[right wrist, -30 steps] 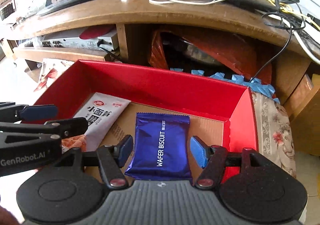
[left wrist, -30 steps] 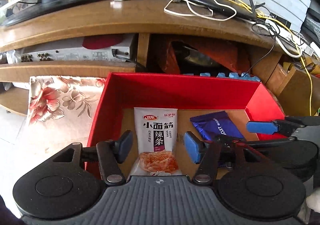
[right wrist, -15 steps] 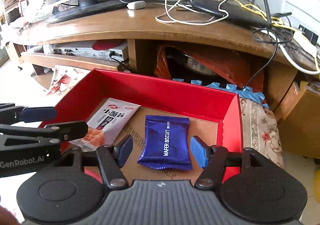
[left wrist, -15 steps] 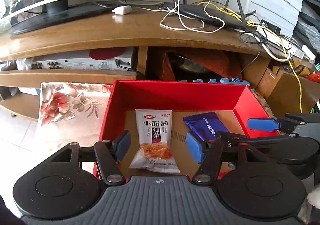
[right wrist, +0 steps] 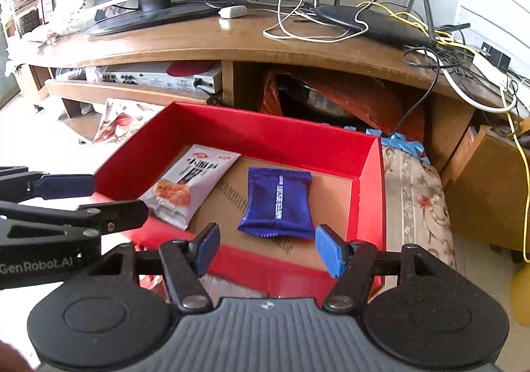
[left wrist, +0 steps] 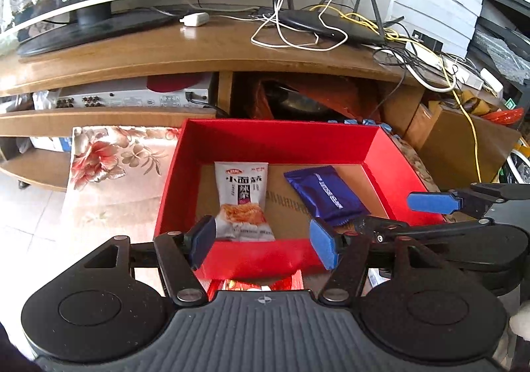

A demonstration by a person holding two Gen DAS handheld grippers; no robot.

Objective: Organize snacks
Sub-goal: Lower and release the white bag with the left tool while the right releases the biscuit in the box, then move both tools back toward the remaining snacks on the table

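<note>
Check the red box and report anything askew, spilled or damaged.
Nothing stands out. The white snack packet and the blue wafer packet lie flat, apart and unopened on the floor of the red box. The two packets sit at slightly different angles.

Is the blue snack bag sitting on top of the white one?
No, the blue snack bag lies flat on the bottom of the red box beside the white snack bag, with bare cardboard between them.

Red box (left wrist: 275, 143) of matt card, its floor bare brown corrugated cardboard; white snack packet (left wrist: 243, 201) and blue wafer packet (right wrist: 278, 203) glossy plastic film; counter (left wrist: 205, 47) polished wood; flowered cloth (left wrist: 116, 160) beside the box.
</note>
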